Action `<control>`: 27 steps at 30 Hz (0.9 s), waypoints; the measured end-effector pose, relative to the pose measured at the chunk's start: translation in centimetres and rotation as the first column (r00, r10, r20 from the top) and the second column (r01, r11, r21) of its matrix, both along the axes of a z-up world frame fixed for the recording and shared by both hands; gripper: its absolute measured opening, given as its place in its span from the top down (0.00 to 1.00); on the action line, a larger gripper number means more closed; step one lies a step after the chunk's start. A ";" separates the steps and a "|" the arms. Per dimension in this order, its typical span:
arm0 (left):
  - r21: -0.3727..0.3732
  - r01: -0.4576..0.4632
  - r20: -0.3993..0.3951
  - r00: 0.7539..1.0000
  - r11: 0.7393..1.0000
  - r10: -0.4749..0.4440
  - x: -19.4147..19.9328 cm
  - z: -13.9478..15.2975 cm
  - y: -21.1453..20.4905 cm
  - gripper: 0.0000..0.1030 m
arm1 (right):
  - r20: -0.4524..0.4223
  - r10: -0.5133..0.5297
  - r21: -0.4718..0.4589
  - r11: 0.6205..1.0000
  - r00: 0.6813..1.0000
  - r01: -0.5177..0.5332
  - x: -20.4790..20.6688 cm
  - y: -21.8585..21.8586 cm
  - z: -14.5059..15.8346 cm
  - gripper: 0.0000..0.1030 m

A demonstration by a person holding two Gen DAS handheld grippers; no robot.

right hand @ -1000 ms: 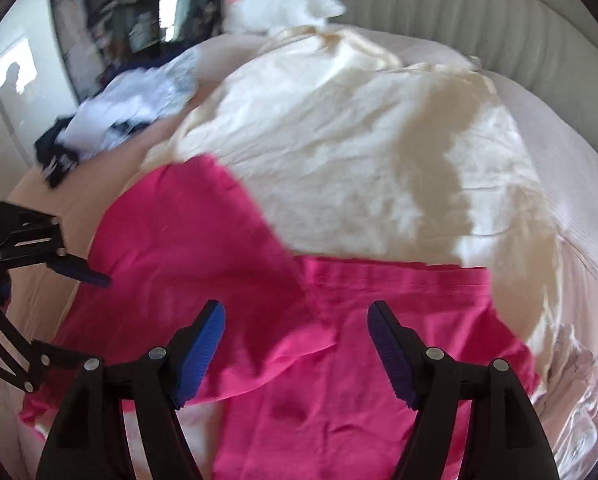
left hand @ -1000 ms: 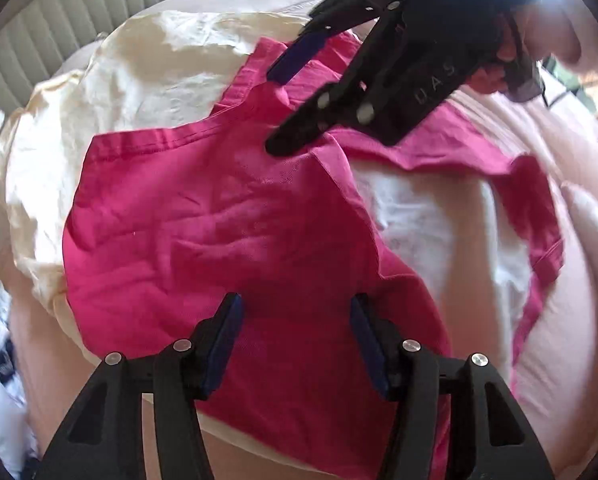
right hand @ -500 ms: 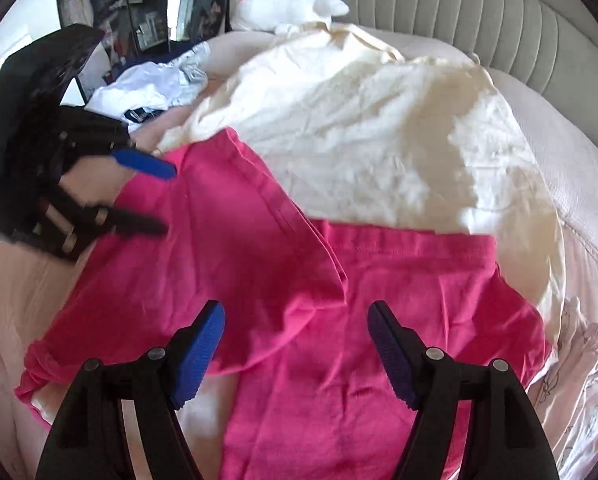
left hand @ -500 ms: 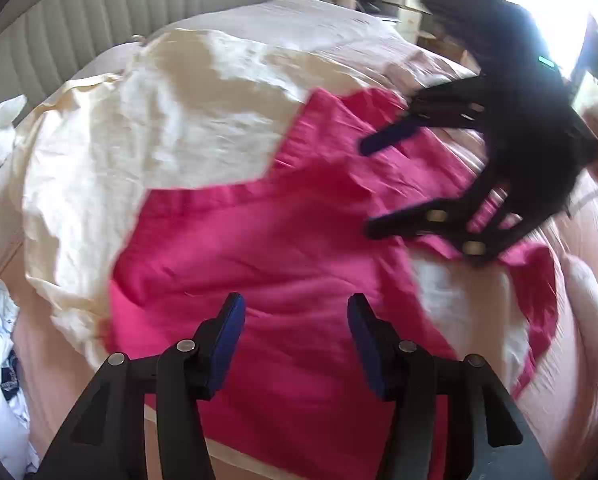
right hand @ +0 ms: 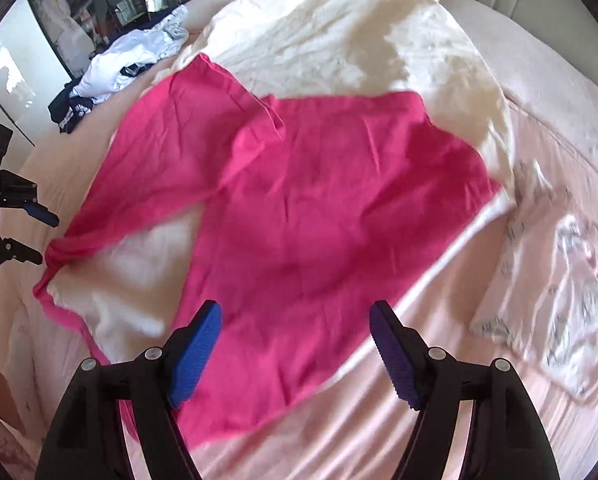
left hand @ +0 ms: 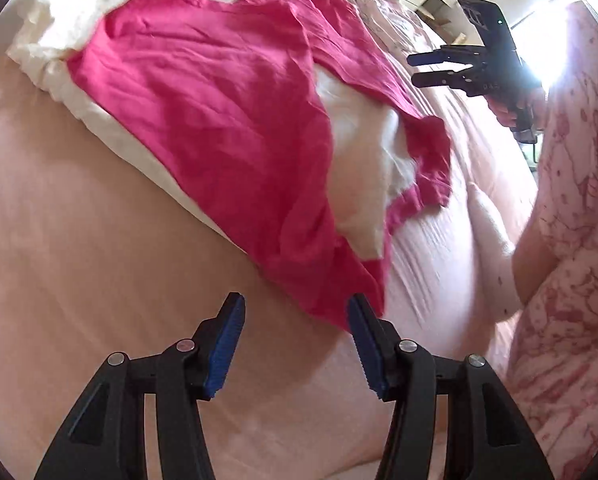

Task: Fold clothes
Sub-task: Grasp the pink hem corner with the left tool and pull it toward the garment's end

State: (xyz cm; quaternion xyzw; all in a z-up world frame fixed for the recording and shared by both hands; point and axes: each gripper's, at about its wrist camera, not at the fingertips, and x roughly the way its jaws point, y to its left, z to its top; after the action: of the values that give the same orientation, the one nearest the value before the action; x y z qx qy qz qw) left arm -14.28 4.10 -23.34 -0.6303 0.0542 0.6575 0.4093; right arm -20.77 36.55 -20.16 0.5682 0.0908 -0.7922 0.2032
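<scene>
Both grippers have pulled back off the pink garment (right hand: 319,216) toward its near edges, letting it lie on the cream sheet (right hand: 339,40) over the bed (left hand: 79,240). One side panel looks folded inward; the remaining folds are probably still to do. The left gripper (left hand: 295,344) and right gripper (right hand: 295,354) hover pointing steeply down, jaws apart and empty.

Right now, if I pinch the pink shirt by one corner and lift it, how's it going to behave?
The pink shirt will probably hang limp: it lies creased, one flap folded over itself. It looks thin and likely light. It rests on a cream garment, so dragging may pull that along. Both tongs, left and right, are open and empty.
</scene>
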 end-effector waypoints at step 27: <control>-0.006 -0.235 -0.050 0.971 0.972 0.234 0.5 0.4 -1.7 0.60 | 0.085 -0.081 -0.160 0.983 0.993 0.093 9.5 -2.8 -3.1 0.38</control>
State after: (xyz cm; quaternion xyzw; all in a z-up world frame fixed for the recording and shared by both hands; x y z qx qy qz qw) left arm -13.80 2.41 -22.93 -0.6186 -0.0066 0.7160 0.3235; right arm -11.23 33.75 -23.21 0.5835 -0.0075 -0.7824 0.2176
